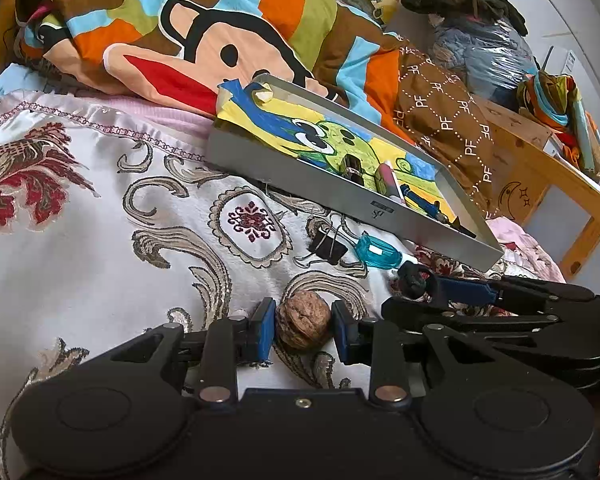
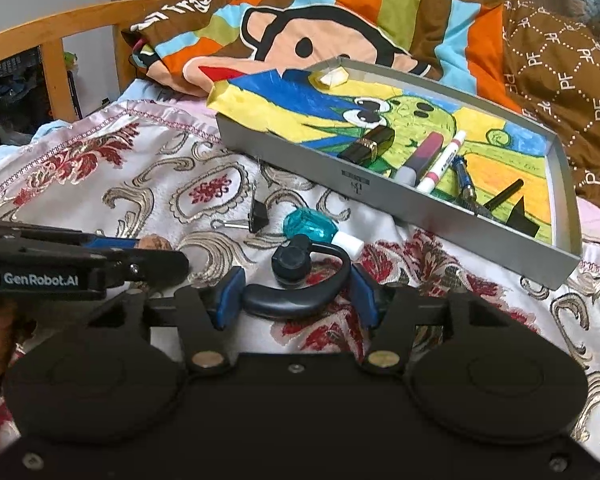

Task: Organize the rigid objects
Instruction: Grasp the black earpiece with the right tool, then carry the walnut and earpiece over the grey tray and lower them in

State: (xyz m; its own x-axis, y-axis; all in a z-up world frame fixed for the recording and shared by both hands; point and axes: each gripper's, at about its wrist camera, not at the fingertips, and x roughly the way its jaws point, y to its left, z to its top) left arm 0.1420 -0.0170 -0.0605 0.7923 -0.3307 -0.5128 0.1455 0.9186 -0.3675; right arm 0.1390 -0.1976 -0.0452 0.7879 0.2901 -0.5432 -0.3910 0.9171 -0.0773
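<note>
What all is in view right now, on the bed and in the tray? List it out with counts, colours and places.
Walnut: one, brown, on the bedspread between the left tongs' pads.
Earpiece: one, black, on the bedspread between the right tongs' pads.
Bottle: one, teal with a white cap, lying beside the tray.
Binder clip: one, black, left of the bottle.
Tray: one, grey, tilted on the bedding, lined with a coloured drawing.
Marker: one, white and pink, in the tray.
Lipstick: one, black and gold, in the tray.
Quilt: one, striped, behind the tray.
Left tongs: black, blue pads.
Right tongs: black, blue pads.
</note>
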